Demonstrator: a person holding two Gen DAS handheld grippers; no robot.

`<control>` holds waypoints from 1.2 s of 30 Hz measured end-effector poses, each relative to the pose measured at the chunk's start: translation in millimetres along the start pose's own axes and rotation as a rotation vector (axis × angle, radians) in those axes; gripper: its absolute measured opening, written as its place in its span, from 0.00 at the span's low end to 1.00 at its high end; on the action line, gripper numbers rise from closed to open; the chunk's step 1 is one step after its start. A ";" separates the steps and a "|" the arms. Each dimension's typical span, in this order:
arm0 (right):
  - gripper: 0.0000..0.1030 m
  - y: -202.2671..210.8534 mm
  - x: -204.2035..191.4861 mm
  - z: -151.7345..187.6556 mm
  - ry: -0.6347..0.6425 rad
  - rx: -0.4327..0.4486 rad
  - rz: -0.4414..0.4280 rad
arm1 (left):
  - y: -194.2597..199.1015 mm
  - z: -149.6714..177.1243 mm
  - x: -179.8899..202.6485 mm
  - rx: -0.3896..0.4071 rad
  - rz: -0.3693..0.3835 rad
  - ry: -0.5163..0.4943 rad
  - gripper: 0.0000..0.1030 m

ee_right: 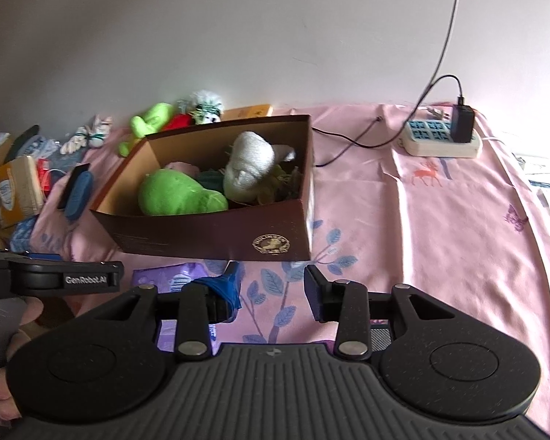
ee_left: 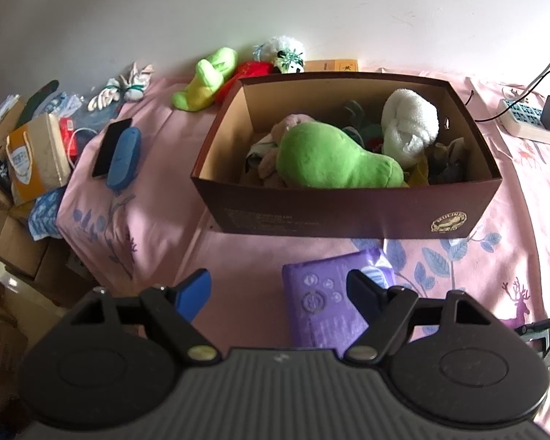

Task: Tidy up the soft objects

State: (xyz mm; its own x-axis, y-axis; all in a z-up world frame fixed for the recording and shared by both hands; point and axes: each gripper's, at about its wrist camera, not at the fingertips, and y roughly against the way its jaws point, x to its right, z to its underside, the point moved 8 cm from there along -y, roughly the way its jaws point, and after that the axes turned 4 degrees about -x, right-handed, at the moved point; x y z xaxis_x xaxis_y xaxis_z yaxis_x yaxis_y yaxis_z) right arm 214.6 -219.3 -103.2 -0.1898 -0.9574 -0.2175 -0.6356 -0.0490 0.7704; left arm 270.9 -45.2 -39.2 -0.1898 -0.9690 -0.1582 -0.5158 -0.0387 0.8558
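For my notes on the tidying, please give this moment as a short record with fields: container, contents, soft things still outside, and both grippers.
container: dark brown cardboard box on the pink bedsheet
contents: big green plush toy, white fluffy plush toy, darker items underneath, unclear
still outside: light green plush toy, red plush toy behind the box
left gripper: open, holding nothing
right gripper: jaws apart, nothing held

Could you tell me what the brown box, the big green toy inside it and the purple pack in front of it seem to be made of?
Brown box: probably cardboard, with a smooth dark printed outside, a plain tan inside and thin folded walls.
Big green toy: plush fabric, matte and fuzzy, with a soft rounded shape.
Purple pack: apparently thin plastic film, slightly glossy, printed and creased at its end.
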 end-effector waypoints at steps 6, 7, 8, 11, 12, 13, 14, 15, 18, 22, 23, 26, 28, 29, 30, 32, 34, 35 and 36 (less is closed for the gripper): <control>0.21 -9.2 0.0 -2.8 -0.042 -0.026 0.075 | -11.0 -10.0 3.0 -0.001 0.050 -0.045 0.78; 0.21 -10.9 0.4 -2.9 -0.053 -0.031 0.083 | -13.1 -11.6 3.7 -0.002 0.064 -0.054 0.78; 0.21 -12.4 0.4 -2.7 -0.063 -0.037 0.091 | -14.8 -12.9 4.8 -0.003 0.075 -0.061 0.78; 0.21 -15.0 0.1 -2.4 -0.086 -0.045 0.116 | -18.3 -16.9 6.4 0.002 0.105 -0.083 0.78; 0.21 -16.2 -0.3 -2.8 -0.091 -0.047 0.125 | -19.6 -18.3 7.0 0.003 0.116 -0.091 0.78; 0.21 -16.9 -0.7 -3.1 -0.096 -0.048 0.135 | -21.2 -19.5 7.4 0.003 0.125 -0.098 0.78; 0.21 -17.5 -0.7 -3.2 -0.103 -0.048 0.144 | -22.6 -20.7 7.9 0.004 0.135 -0.105 0.78; 0.21 -18.3 -0.9 -3.3 -0.112 -0.049 0.152 | -24.1 -21.7 8.7 0.005 0.144 -0.112 0.78; 0.21 -20.9 -1.3 -1.3 -0.133 -0.057 0.169 | -29.8 -23.5 9.8 -0.003 0.165 -0.129 0.78; 0.21 -22.7 -4.6 2.2 -0.141 -0.063 0.174 | -37.7 -24.9 6.8 -0.017 0.182 -0.138 0.78; 0.21 -22.8 -5.5 2.6 -0.142 -0.061 0.177 | -38.9 -25.4 5.8 -0.018 0.184 -0.141 0.78; 0.21 -23.3 -8.2 1.9 -0.139 -0.050 0.186 | -39.9 -27.5 1.9 -0.011 0.189 -0.147 0.78; 0.21 -22.5 -10.7 -0.4 -0.142 -0.034 0.177 | -39.9 -28.7 -0.9 -0.006 0.193 -0.149 0.78; 0.21 -21.9 -11.6 -1.9 -0.144 -0.026 0.174 | -40.1 -29.4 -2.4 -0.003 0.194 -0.150 0.78; 0.21 -21.2 -13.0 -3.3 -0.144 -0.017 0.174 | -40.3 -29.8 -3.8 -0.001 0.193 -0.149 0.78; 0.21 -21.1 -16.3 -5.9 -0.139 -0.005 0.171 | -41.3 -30.9 -6.5 0.000 0.191 -0.146 0.78; 0.21 -21.6 -20.5 -10.6 -0.122 0.006 0.166 | -42.3 -34.4 -8.7 0.008 0.182 -0.148 0.78; 0.21 -21.5 -21.8 -13.9 -0.116 0.015 0.168 | -42.5 -36.9 -10.4 0.015 0.174 -0.150 0.78; 0.21 -21.4 -23.0 -18.0 -0.110 0.024 0.170 | -42.0 -40.7 -12.5 0.025 0.158 -0.150 0.78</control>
State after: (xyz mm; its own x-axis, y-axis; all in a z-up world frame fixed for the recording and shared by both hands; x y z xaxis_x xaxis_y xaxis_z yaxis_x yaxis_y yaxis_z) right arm 246.1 -201.4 -103.9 -0.3752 -0.9146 -0.1507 -0.6051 0.1185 0.7873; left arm 328.9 -41.4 -53.1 -0.3912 -0.9152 -0.0964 -0.4902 0.1186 0.8635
